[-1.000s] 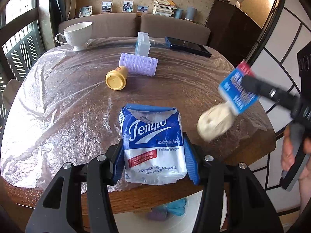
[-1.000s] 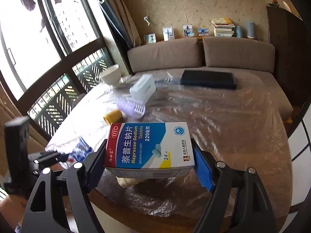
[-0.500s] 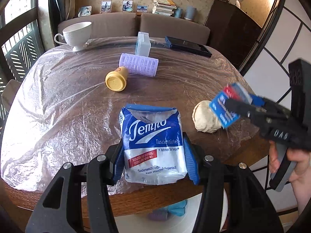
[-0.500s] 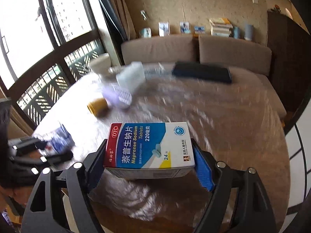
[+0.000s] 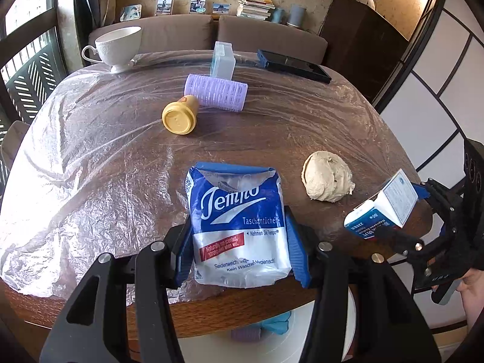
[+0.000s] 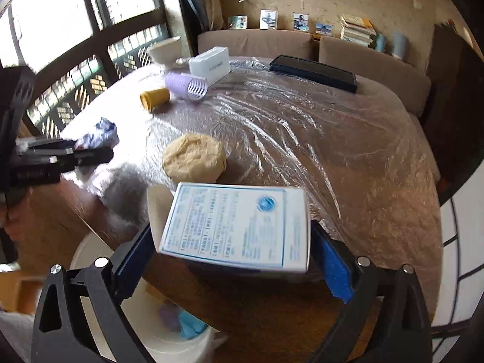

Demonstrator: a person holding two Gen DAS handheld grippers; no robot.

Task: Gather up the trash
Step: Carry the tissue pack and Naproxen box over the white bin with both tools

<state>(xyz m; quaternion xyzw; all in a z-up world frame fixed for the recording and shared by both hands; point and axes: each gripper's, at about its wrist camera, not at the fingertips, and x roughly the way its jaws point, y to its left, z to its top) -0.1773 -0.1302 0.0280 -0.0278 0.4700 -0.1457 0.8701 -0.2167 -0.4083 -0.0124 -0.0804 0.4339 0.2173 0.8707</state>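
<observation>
My left gripper is shut on a blue and white Tempo tissue pack, held over the near edge of the table. My right gripper hangs by the table's right edge, above a white bin. Its jaws are opening. Between them a white and blue medicine box has tipped over, its printed back face up, and looks loose from the pads. From the left wrist view the box tilts downward in that gripper.
On the plastic-covered table lie a lump of dough, a yellow bottle, a purple hair roller, a white cup, a pale box and a black flat case. The bin holds blue and purple scraps.
The right gripper has sunk toward the table's edge and rolled; its jaws have widened and the medicine box has flipped from front face to back face. The left gripper has kept still.
</observation>
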